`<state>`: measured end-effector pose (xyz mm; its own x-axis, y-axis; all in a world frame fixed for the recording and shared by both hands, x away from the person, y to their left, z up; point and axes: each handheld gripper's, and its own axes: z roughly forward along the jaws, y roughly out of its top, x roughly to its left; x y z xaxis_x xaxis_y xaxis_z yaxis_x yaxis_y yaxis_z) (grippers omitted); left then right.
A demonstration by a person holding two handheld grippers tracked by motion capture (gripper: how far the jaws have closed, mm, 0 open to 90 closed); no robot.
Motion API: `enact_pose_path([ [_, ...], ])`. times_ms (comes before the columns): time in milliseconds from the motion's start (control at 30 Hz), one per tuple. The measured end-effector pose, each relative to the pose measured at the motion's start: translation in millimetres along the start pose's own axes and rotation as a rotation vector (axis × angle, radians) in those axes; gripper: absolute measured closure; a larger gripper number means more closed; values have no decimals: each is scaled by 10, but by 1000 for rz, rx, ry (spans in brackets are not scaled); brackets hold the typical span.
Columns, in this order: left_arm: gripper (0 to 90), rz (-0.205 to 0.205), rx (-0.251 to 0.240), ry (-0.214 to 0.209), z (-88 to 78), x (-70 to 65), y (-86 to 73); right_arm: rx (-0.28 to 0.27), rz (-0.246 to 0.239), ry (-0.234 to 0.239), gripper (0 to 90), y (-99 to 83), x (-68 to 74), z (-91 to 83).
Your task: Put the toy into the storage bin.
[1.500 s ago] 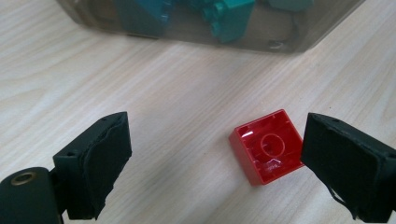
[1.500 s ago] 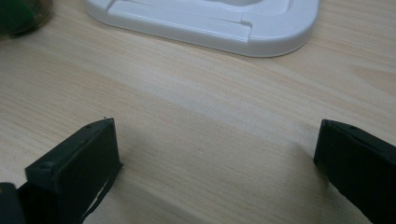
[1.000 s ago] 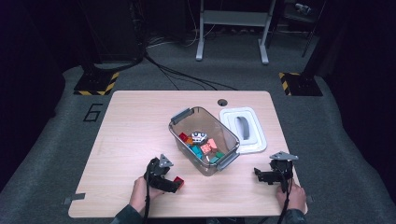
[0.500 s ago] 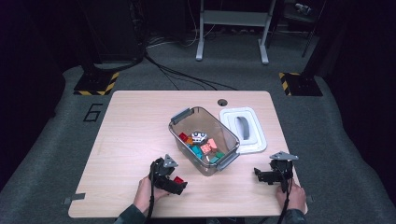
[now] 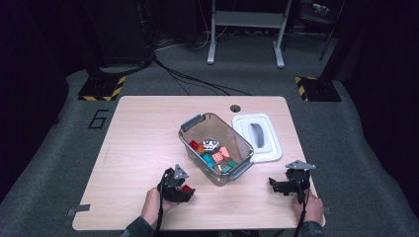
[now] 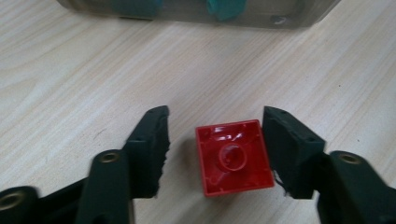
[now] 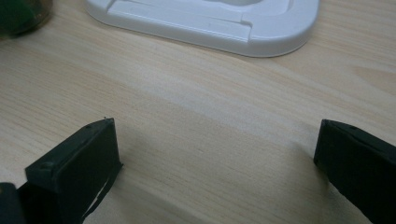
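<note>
Left tool (image 6: 215,140), jaws just closing, brackets the red brick (image 6: 233,157) near the counter's (image 5: 138,138) front edge; one pad touches, the other stands clear. Brick judged light, rigid, slippery; grip flat sidewalls. Right tool (image 7: 217,163) wide open, empty

The left half of the table (image 5: 133,143) is bare wood, open to passage from any side. The clear bin (image 5: 216,148) stands at centre, with the white lid (image 5: 259,138) just beside it toward the right edge. Between bin and lid only a narrow gap remains. Along the near edge, a free strip of wood separates the left gripper (image 5: 179,186) from the right gripper (image 5: 289,181).
</note>
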<state>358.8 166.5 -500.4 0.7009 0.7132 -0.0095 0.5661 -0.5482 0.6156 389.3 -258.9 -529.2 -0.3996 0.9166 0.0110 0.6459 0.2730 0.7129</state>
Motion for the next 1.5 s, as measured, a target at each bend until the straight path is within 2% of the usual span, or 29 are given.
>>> enact_pose_path([
  [167,534,8,0,-5,-7,10,-8,-1,0,0,0,0,0,0],
  [267,582,9,-9,9,-6,11,-16,0,0,0,0,0,0,0],
  [433,591,2,-14,2,-12,25,-21,0,0,0,0,0,0,0],
  [467,591,11,-11,6,-22,36,-17,-1,0,-1,0,0,0,1],
  [700,592,1,-38,13,-104,84,17,-1,0,0,0,0,1,0],
  [1067,592,-3,-89,23,-336,221,160,-1,0,0,0,0,1,0],
  [1300,592,6,-108,33,-454,259,263,-1,-2,-2,0,-1,-1,1],
  [1367,592,3,-129,42,-478,263,292,-1,0,-1,0,0,1,0],
  [1500,592,14,-136,37,-556,293,358,-1,-2,-3,0,-1,-1,1],
])
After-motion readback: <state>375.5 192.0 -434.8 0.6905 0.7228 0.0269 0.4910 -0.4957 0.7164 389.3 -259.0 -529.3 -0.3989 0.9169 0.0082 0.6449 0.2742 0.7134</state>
